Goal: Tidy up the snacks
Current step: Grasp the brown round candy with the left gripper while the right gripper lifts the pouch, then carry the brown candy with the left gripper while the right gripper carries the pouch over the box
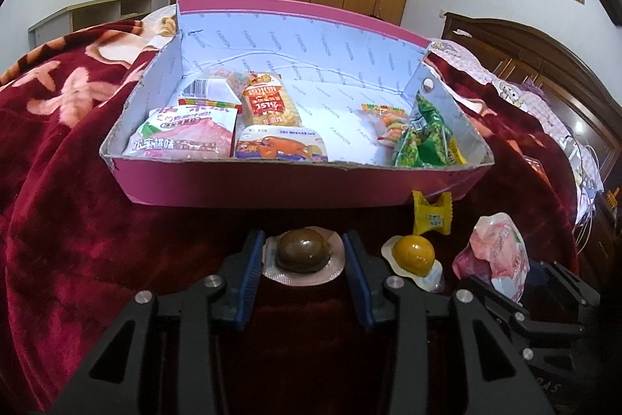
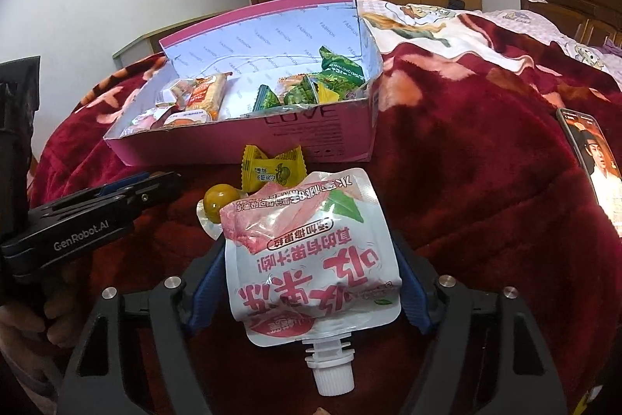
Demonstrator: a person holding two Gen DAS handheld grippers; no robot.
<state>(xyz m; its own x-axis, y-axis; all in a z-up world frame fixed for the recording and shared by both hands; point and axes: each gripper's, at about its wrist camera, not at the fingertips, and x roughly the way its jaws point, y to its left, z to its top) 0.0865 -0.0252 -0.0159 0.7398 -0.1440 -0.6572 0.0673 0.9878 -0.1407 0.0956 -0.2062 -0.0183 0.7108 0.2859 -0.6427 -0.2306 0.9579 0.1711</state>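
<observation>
My left gripper (image 1: 303, 240) is shut on a brown egg in a clear blister pack (image 1: 303, 253), its blue pads against the pack's two sides, just in front of the pink box (image 1: 295, 181). My right gripper (image 2: 311, 251) is shut on a pink-and-white jelly drink pouch (image 2: 311, 259), white cap toward the camera. The same pouch (image 1: 493, 255) stands crumpled at the right of the left wrist view. Between the grippers, on the blanket, lie a yellow-orange egg pack (image 1: 412, 253) and a yellow candy wrapper (image 1: 431, 216). The box holds several snacks: a pink pouch (image 1: 186, 135), a cracker pack (image 1: 270, 102) and green packets (image 1: 423, 135).
Everything rests on a dark red floral blanket (image 1: 77, 181) over a bed. A phone (image 2: 594, 158) with a lit screen lies at the far right. The left gripper's body (image 2: 97, 216) and a hand show at the left of the right wrist view. A wooden headboard and wardrobe stand behind.
</observation>
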